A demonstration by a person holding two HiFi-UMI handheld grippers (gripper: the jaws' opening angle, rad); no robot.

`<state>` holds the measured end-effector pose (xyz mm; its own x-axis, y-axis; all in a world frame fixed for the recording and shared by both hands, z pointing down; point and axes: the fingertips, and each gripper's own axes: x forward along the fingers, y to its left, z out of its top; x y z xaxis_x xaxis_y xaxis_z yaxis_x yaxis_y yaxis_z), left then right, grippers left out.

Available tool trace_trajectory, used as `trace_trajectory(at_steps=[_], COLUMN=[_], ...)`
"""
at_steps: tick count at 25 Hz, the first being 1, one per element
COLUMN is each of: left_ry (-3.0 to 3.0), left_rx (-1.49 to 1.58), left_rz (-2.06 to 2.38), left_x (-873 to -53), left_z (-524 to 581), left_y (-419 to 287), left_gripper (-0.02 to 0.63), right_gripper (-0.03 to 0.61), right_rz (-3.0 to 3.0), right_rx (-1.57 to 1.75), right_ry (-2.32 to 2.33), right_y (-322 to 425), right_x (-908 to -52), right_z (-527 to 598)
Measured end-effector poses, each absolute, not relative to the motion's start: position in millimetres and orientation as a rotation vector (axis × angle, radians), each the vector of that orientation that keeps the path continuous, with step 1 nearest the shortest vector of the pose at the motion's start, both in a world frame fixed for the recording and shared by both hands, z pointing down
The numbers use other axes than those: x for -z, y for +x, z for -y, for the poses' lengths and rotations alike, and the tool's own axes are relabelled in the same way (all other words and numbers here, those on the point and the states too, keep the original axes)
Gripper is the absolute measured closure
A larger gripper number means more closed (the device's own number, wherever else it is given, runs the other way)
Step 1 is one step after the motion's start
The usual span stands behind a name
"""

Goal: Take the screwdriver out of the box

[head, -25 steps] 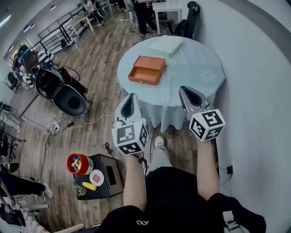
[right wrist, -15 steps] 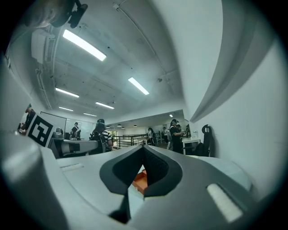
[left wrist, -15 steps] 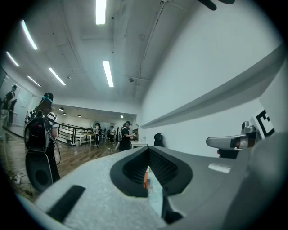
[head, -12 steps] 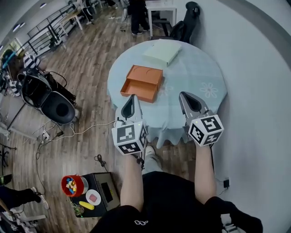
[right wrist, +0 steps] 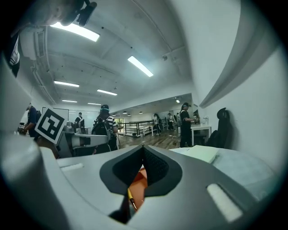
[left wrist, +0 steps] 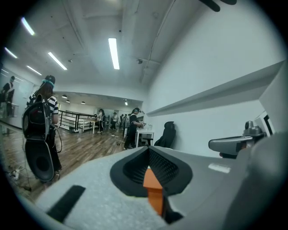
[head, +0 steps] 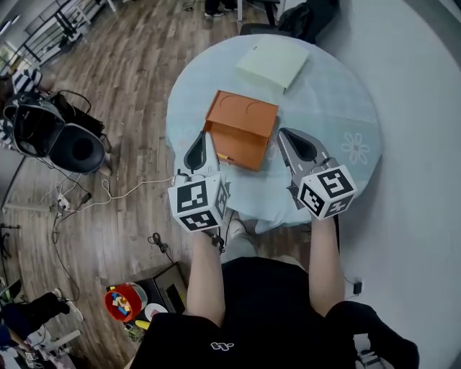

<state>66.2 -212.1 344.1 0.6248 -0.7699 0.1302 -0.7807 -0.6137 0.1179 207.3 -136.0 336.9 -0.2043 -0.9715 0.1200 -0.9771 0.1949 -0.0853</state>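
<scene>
An orange box (head: 243, 123) sits on the round table (head: 338, 108) with its drawer pulled out toward me. A thin yellow piece of the screwdriver (head: 225, 156) shows in the drawer; it also shows past the jaws in the right gripper view as the screwdriver (right wrist: 130, 197). My left gripper (head: 202, 138) hovers just left of the drawer, jaws together and empty. My right gripper (head: 287, 138) hovers just right of the box, also shut and empty. Through the left gripper (left wrist: 148, 150) I see an orange corner of the box (left wrist: 153, 184). The right gripper (right wrist: 143, 149) points level at the box.
A pale green flat box (head: 274, 63) lies at the table's far side. A black chair (head: 310, 14) stands beyond it, a white wall on the right. On the wood floor at left are a black round seat (head: 72, 148), cables and a red cup (head: 124, 303).
Both grippers have moved forward over the table's near edge and a little lower. The orange box, which lay well ahead of them, now sits between their tips.
</scene>
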Motion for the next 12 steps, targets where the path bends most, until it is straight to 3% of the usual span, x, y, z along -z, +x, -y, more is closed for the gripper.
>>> trace_trajectory(at_steps=[6,12], left_ry=[2.549,2.422], left_rx=[-0.142,-0.201], left_rz=[1.373,1.425], left_x=[-400,-429], left_z=[252,293], left_y=[-2,13], left_gripper=[0.611,0.611], right_gripper=[0.566,0.566], right_rz=[2.541,2.531], right_rx=[-0.208,-0.31], right_ry=[1.656,1.462], right_y=[125,140], right_x=[-379,-411], right_z=[175,230])
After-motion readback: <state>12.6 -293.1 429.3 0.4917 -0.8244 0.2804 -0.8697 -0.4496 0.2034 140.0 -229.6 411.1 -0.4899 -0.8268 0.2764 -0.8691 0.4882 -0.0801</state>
